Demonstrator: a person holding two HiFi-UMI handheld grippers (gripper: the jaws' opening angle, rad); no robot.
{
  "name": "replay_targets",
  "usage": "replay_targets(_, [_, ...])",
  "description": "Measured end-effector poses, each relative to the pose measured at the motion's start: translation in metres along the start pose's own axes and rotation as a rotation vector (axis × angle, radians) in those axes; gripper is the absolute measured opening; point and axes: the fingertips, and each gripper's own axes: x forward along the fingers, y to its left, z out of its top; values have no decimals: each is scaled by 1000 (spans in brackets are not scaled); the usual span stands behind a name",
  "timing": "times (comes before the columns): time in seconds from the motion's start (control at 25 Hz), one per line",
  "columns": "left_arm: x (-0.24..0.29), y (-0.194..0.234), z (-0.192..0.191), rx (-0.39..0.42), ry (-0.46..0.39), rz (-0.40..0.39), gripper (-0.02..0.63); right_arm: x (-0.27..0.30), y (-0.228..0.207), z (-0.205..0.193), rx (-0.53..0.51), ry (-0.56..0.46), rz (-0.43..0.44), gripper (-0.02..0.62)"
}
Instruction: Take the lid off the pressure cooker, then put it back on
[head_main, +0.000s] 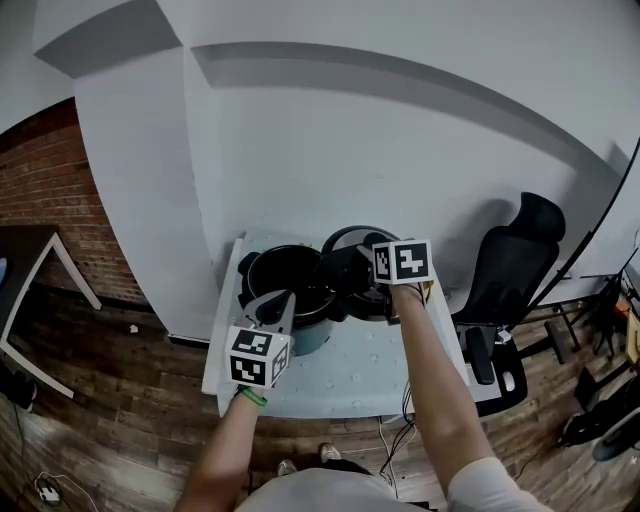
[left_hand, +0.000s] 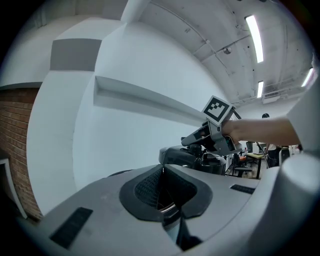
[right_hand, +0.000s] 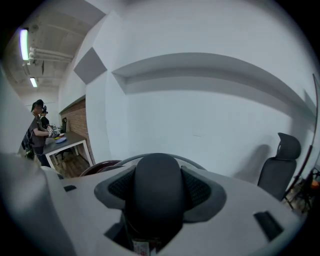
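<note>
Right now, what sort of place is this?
Probably an office or lab workspace, not a home kitchen: an office chair, ceiling strip lights, and the pressure cooker on a small white table.

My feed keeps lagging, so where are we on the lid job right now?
Done: the lid is off, and the pot stands open with the lid beside it. In hand: the right gripper is shut on the lid's handle, and the left gripper pinches the pot's rim. Left: set the lid back on the pot and let go.
</note>
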Motion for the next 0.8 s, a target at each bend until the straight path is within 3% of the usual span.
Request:
replay_targets(0.44, [56, -85, -14, 8, 36, -142, 17, -44, -118, -60, 90, 25, -146, 277])
replay_targets(0.8, [94, -135, -29, 10, 68, -225, 17, -57, -182, -114, 143, 52, -215, 277])
